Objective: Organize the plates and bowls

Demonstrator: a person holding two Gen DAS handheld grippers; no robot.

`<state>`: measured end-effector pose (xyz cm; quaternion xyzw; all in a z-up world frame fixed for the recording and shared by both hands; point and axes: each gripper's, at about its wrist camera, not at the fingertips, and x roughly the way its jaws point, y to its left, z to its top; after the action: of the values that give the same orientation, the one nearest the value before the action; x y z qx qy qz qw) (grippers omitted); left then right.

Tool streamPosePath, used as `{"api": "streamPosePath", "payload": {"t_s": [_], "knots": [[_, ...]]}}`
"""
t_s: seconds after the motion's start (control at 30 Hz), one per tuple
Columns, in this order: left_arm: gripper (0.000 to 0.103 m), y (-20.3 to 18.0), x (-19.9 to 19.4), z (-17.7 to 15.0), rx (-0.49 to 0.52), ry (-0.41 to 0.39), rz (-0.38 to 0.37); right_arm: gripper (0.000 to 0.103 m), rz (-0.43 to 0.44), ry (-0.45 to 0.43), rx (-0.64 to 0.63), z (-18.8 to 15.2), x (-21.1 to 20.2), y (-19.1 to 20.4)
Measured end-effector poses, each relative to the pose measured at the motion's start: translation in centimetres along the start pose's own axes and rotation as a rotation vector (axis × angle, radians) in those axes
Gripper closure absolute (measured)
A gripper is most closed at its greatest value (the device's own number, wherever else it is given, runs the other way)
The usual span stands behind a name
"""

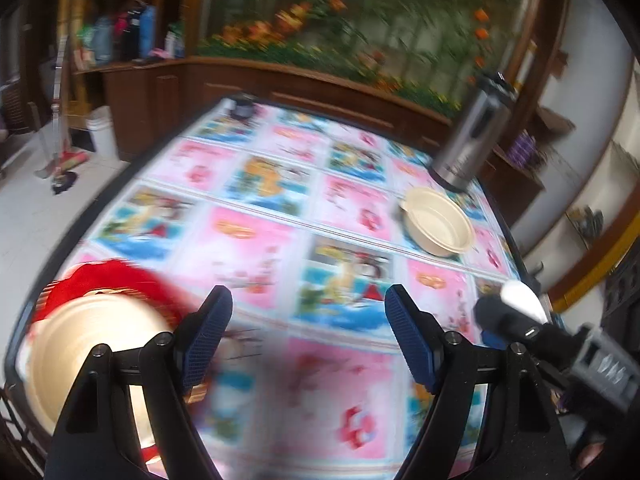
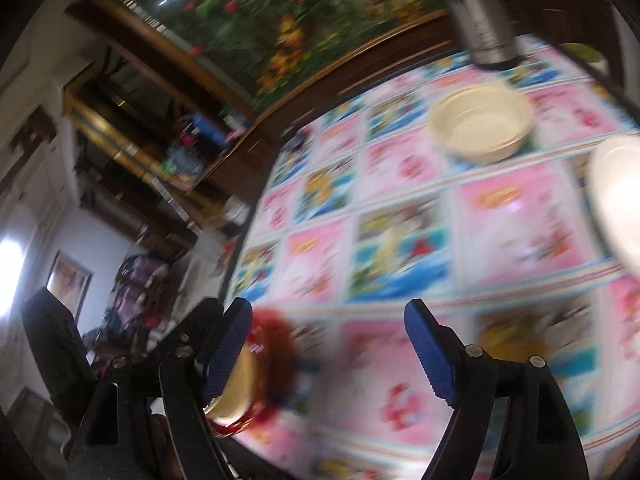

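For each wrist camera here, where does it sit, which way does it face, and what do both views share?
Left wrist: on the left gripper, open, facing across the patterned table; the right gripper's body shows at lower right.
Right wrist: on the right gripper, open, tilted view over the same table.
Shared: cream bowl, steel flask, red-rimmed plate.

Two wrist cameras, both low over the desk [image 1: 256, 240].
Each looks forward between its own fingers toward the flower mural; both share the cream bowl [image 1: 437, 222] at 1 o'clock, the right view tilted.
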<state>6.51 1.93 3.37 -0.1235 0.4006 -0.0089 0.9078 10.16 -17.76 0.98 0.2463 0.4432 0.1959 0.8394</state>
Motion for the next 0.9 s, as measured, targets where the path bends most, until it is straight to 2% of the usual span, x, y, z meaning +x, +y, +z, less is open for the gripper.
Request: {"api": "streamPosePath", "payload": {"t_s": [0.1, 0.17, 0.27, 0.47, 0.73, 0.9], "knots": [[0.024, -2.7, 2.6, 0.8, 0.005, 0.062, -0.048, 0.021, -0.025, -0.012, 0.054, 3.1, -1.4, -3.1], [0.024, -4.7, 4.5, 1.4, 0.009, 0.089, -0.049, 0.021, -0.058, -0.02, 0.074, 5.2, -2.0, -4.9], [0.024, -7.1, 7.3, 2.4, 0.028, 0.104, -0.034, 0.021, -0.088, -0.004, 0.127, 8.4, -2.1, -7.9], [0.024, -9.8, 11.7, 4.6, -0.013, 0.102, -0.02, 0.021, -0.116, 0.027, 0.224, 12.5, -0.5, -12.9], [0.024, -12.3, 17.5, 6.5, -0.03, 0.139, 0.026, 0.023, -0.168, 0.055, 0.255, 16.3, 2.7, -15.3], [0.024, -13.5, 19.8, 7.0, -0.018, 0.135, 0.055, 0.03, -0.217, 0.077, 0.254, 17.9, 4.8, -16.4]]}}
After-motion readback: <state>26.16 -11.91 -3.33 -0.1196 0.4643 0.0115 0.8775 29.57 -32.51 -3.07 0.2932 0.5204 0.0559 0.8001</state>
